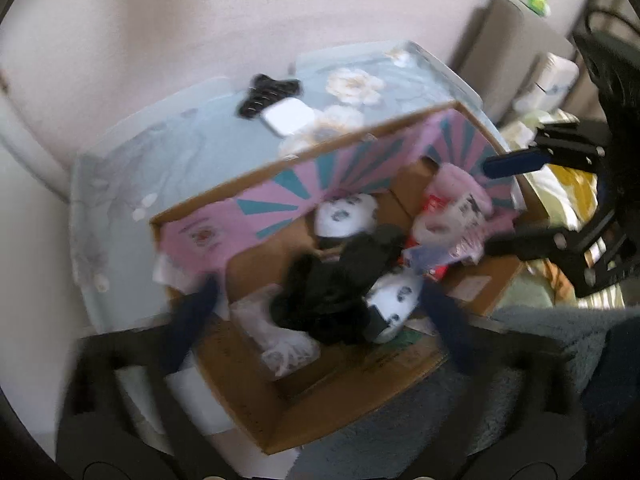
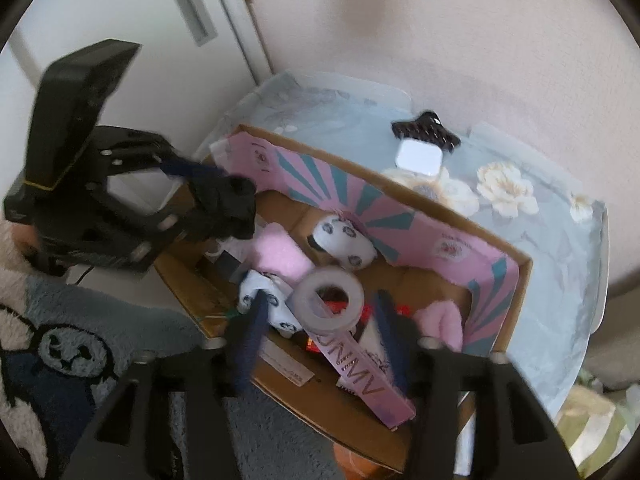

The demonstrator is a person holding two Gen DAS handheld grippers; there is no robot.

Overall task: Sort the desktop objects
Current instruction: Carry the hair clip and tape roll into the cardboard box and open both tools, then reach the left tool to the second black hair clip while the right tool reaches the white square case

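- Here the left gripper (image 2: 200, 196) hangs over the near-left end of the cardboard box (image 2: 520, 276), its fingers pinching a black cloth (image 2: 228, 210).
- The right gripper (image 2: 320, 332) has its jaws spread over the box, with a roll of tape (image 2: 329, 299) lying between the fingers, ungripped.
- Inside the box lie panda-print socks (image 2: 344, 240) and pink fluffy fabric (image 2: 280, 256).
- On the floral table (image 2: 560, 240), beyond the box's far wall, a black hair claw (image 2: 426, 130) touches a white case (image 2: 418, 158).
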